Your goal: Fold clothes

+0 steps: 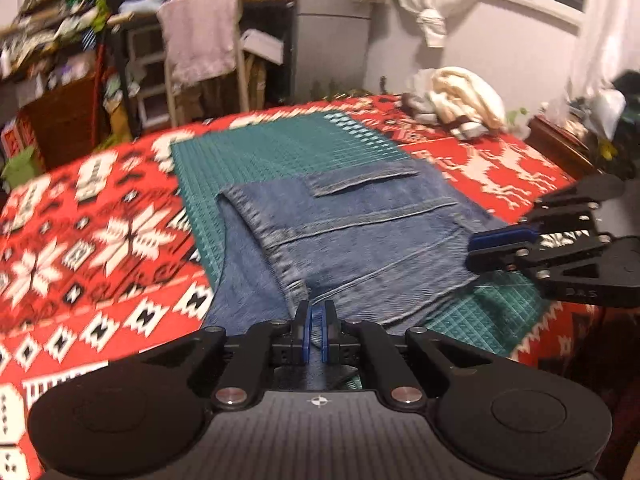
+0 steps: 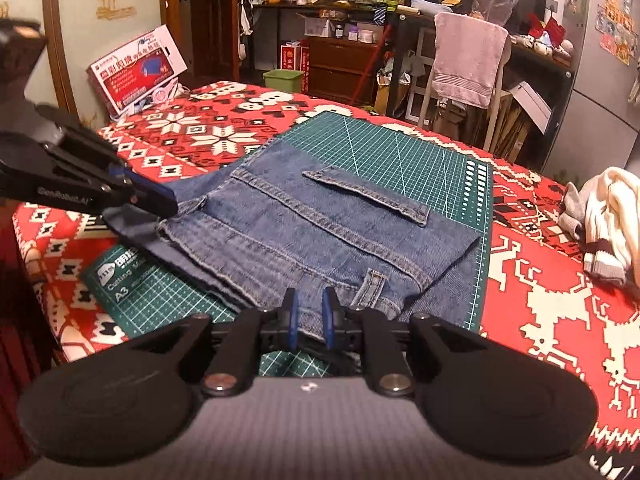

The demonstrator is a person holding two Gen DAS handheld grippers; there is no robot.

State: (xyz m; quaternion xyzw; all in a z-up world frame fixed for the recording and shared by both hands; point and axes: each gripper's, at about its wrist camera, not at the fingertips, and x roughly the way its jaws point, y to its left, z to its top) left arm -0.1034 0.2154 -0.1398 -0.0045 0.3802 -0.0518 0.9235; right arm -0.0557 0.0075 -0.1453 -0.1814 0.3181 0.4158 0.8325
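Observation:
Folded blue jeans (image 1: 360, 240) (image 2: 320, 232) lie on a green cutting mat (image 1: 280, 148) (image 2: 400, 152) over a red patterned blanket. My left gripper (image 1: 316, 320) is shut on a thin denim edge at the jeans' near-left corner. The right wrist view shows it from the side (image 2: 164, 204), with that edge lifted slightly. My right gripper (image 2: 309, 312) has its fingers closed around the thick waistband fold near a belt loop. From the left wrist view its tips (image 1: 474, 248) meet the jeans' right edge.
A heap of white and grey clothes (image 1: 464, 100) (image 2: 612, 216) sits at the far corner of the blanket (image 1: 100, 220) (image 2: 560, 300). A printed box (image 2: 136, 72) leans at the far left. Beyond stand a chair with a pink towel (image 2: 468, 60) and cluttered shelves.

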